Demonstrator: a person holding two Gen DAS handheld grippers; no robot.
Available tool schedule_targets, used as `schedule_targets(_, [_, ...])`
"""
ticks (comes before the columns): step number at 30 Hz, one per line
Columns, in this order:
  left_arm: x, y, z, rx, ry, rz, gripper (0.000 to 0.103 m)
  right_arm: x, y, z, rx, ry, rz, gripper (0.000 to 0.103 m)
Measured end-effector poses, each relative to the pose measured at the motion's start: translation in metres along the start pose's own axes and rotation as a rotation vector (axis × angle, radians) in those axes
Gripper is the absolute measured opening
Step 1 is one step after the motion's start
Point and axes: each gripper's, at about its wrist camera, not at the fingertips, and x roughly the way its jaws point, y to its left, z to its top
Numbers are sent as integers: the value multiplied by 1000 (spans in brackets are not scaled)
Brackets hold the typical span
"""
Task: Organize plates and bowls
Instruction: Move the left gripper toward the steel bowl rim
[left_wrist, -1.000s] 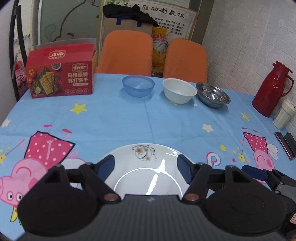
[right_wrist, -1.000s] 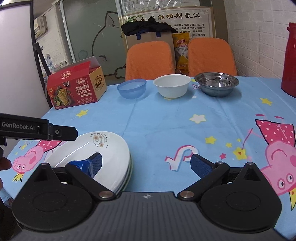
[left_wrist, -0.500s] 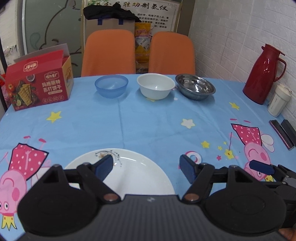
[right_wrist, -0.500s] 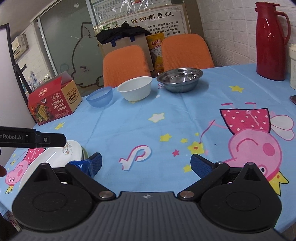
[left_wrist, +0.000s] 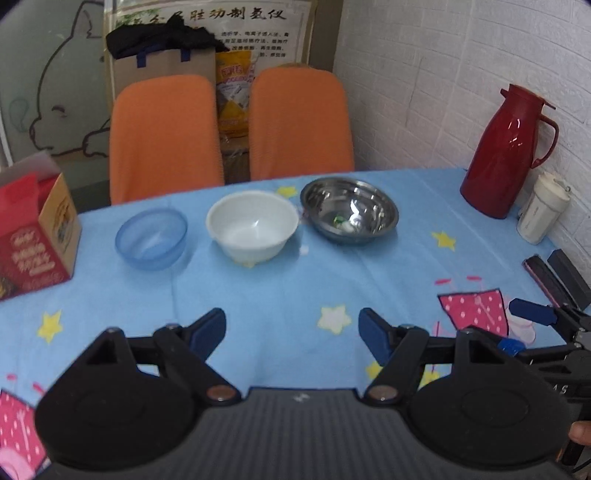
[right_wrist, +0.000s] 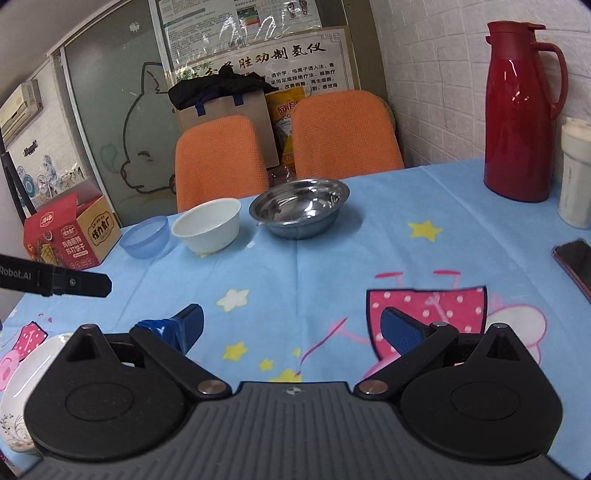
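Three bowls stand in a row at the far side of the table: a blue plastic bowl (left_wrist: 151, 238), a white bowl (left_wrist: 253, 225) and a steel bowl (left_wrist: 349, 210). My left gripper (left_wrist: 291, 332) hovers open over bare tablecloth, short of the white bowl, with nothing between its fingers. My right gripper (right_wrist: 293, 326) is also open and empty, over the cloth in front of the steel bowl (right_wrist: 299, 208). The stack of white plates (right_wrist: 22, 373) lies at the near left, behind the right gripper's left finger. The right wrist view also shows the blue bowl (right_wrist: 146, 236) and the white bowl (right_wrist: 208, 229).
A red cracker box (left_wrist: 33, 236) stands at the far left. A red thermos (left_wrist: 508, 151), a white cup (left_wrist: 543, 208) and a dark phone (right_wrist: 576, 262) sit along the right wall. Two orange chairs (left_wrist: 166, 136) stand behind the table.
Both grippers have moved right and forward, away from the plates and toward the bowls. The plates have left the left wrist view and slid to the right view's lower left corner.
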Motion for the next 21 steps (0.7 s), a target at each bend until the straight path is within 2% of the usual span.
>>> schedule_targets(2, [22, -7, 34, 54, -27, -10, 72, 16, -9, 17, -34, 0, -5, 90])
schedule_targets(4, [51, -10, 65, 86, -20, -27, 72, 36, -14, 33, -66, 16, -17, 90])
schedule_targets(9, [149, -16, 120, 153, 99, -120, 72, 97, -25, 55, -85, 127, 22, 90])
schedule_targets(11, [183, -19, 132, 173, 130, -105, 72, 117, -27, 58, -105, 166, 24, 90])
schedule_targets(14, [224, -16, 142, 152, 193, -145, 72, 144, -26, 63, -156, 206, 10, 90])
schedule_targets(18, [263, -14, 146, 149, 226, -113, 71, 173, -27, 66, -175, 237, 16, 90])
schedule_targets(21, [281, -11, 146, 132, 251, -119, 72, 189, -25, 68, -181, 262, 8, 90])
